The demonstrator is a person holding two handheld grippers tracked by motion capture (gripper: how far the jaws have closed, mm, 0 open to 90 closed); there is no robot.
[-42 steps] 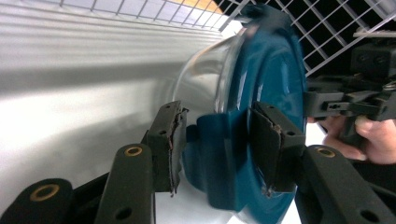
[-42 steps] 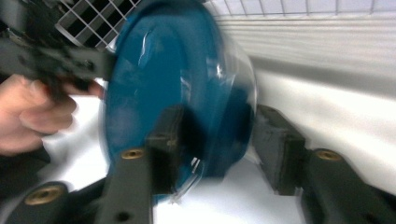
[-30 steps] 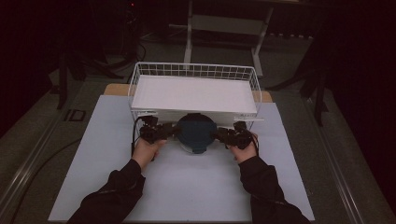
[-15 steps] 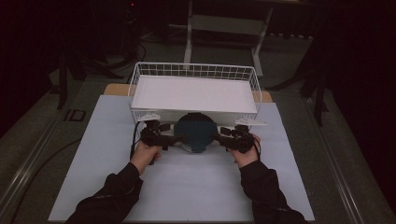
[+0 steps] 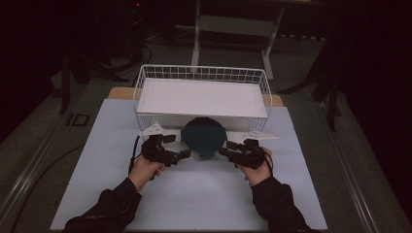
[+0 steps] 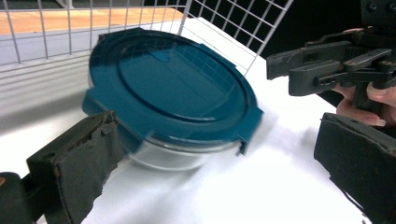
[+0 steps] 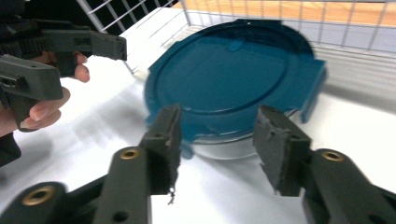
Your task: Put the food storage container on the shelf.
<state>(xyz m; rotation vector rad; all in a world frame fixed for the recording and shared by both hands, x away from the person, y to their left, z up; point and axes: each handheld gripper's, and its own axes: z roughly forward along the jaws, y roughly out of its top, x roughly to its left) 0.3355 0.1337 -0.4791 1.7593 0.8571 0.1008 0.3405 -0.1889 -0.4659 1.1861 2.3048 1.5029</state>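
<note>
Both tongs are drawing back from the round lidded container (image 5: 203,137), leaving it on the worktop (image 5: 194,194) against the wire basket (image 5: 145,77). The left tongs (image 5: 180,155) and right tongs (image 5: 224,151) are now gaping, holding nothing, so a release seems finished.

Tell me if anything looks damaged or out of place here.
The black pad on the right gripper looks frayed, with a loose shred at its lower edge. The teal-lidded round glass container sits level on the white table.

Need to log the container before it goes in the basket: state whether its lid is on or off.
On. The blue lid covers the clear round container, its side tabs folded down over the rim. Whether they are latched cannot be told.
</note>
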